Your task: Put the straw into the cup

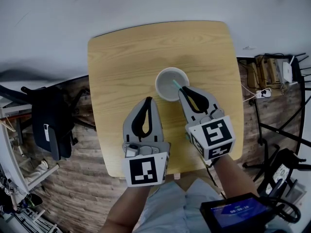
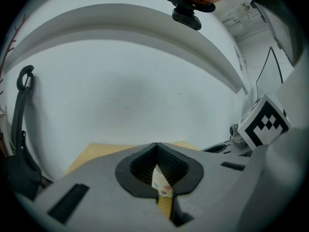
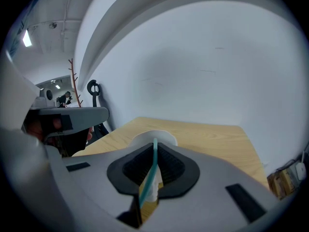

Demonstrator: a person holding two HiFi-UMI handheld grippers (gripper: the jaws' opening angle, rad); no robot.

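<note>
Straw (image 1: pixel 176 85) control is my concern now: the right gripper (image 1: pixel 183 90) has its jaws pinched narrow on the teal straw, whose free end leans over the rim of the white cup (image 1: pixel 164 77) from about the cup's 4 o'clock. The cup stands near the middle of the wooden table (image 1: pixel 126 57). I would judge the insertion as nearly done, so I'd tip the straw steeper, ease it down until its end rests inside, and only then let go, keeping the jaws clear of the rim so the light cup isn't nudged. The left gripper (image 2: pixel 156 145), at the cup's 7 o'clock, is closed on a patterned paper scrap (image 2: pixel 161 183) and should stay parked.
</note>
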